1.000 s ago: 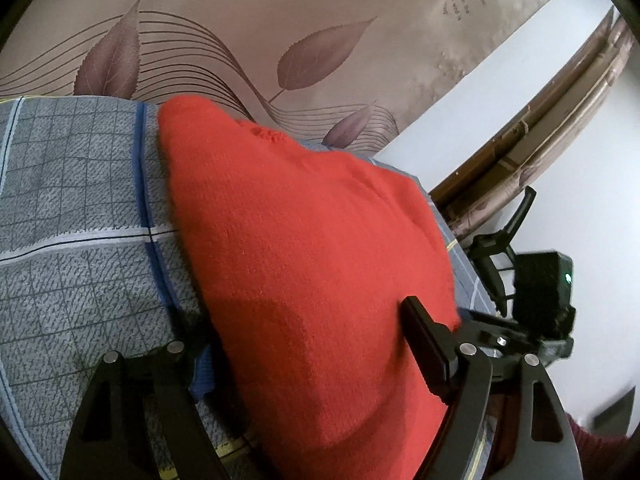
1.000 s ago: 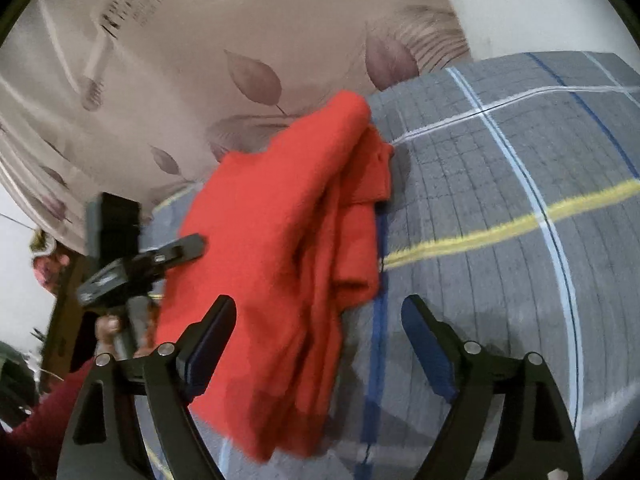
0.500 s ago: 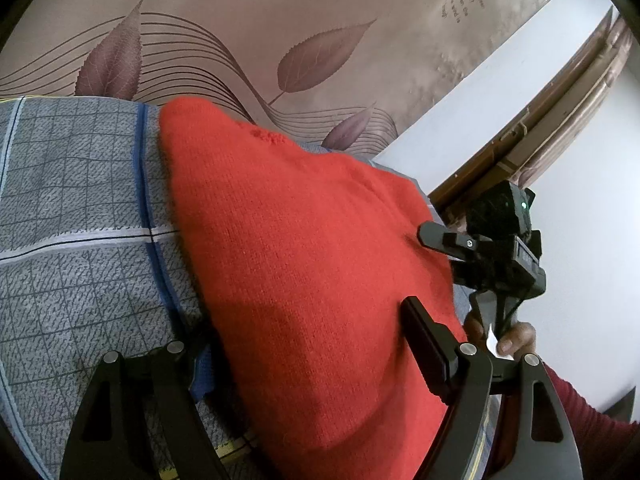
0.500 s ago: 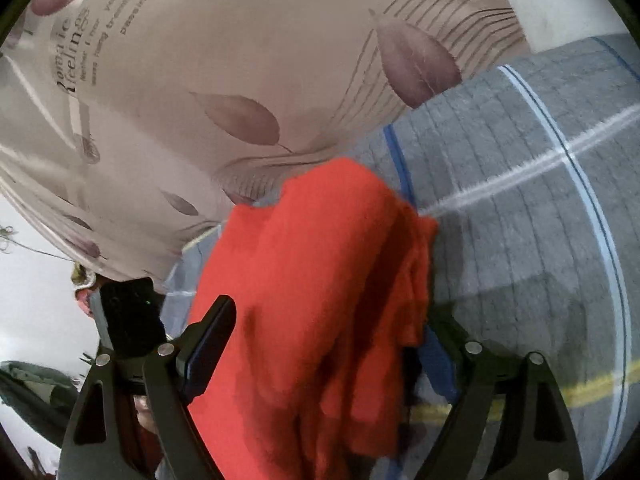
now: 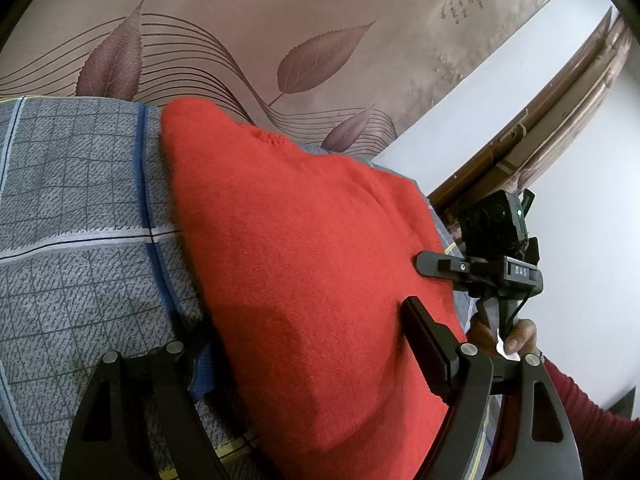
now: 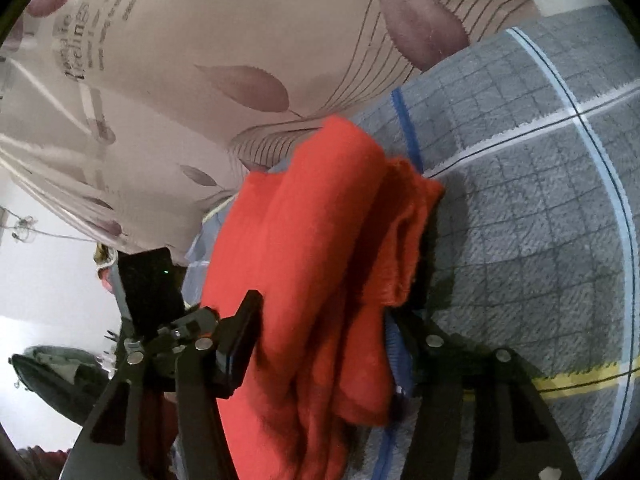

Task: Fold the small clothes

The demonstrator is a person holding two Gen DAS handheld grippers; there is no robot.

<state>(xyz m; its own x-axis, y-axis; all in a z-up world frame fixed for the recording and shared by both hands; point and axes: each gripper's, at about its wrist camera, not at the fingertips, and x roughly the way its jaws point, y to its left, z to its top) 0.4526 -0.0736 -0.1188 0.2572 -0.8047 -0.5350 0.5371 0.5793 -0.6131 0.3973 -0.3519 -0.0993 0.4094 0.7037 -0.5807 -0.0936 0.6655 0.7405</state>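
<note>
- Leaf-patterned wallpaper (image 5: 312, 60) backs a bed spread with a grey checked sheet (image 5: 72, 216), where a small red knitted garment (image 5: 304, 264) lies bunched into a soft, layered bundle near the wall edge of the sheet.
- Seen from the left wrist camera, the left gripper (image 5: 296, 340) straddles the near end of the garment with its fingers spread wide; the right-hand finger lies on top of the knit, while the left-hand one is partly hidden at the cloth's edge beside the sheet. Whether the pads press the fabric cannot be told from this view.
- Across the bundle, the right gripper (image 6: 332, 332) has the garment's thick folded end between its fingers, and its jaws are closing on the stacked layers; a firm pinch is not yet evident.
- A person's hand (image 5: 516, 332) in a dark red sleeve holds the right tool's handle at the far side of the cloth.
- Progress appears partial: the garment is already doubled over into several layers, but its edges look uneven and rumpled in the right wrist view.
- What seems left is a further fold or a tidying of the layers into a neat, flat packet.
</note>
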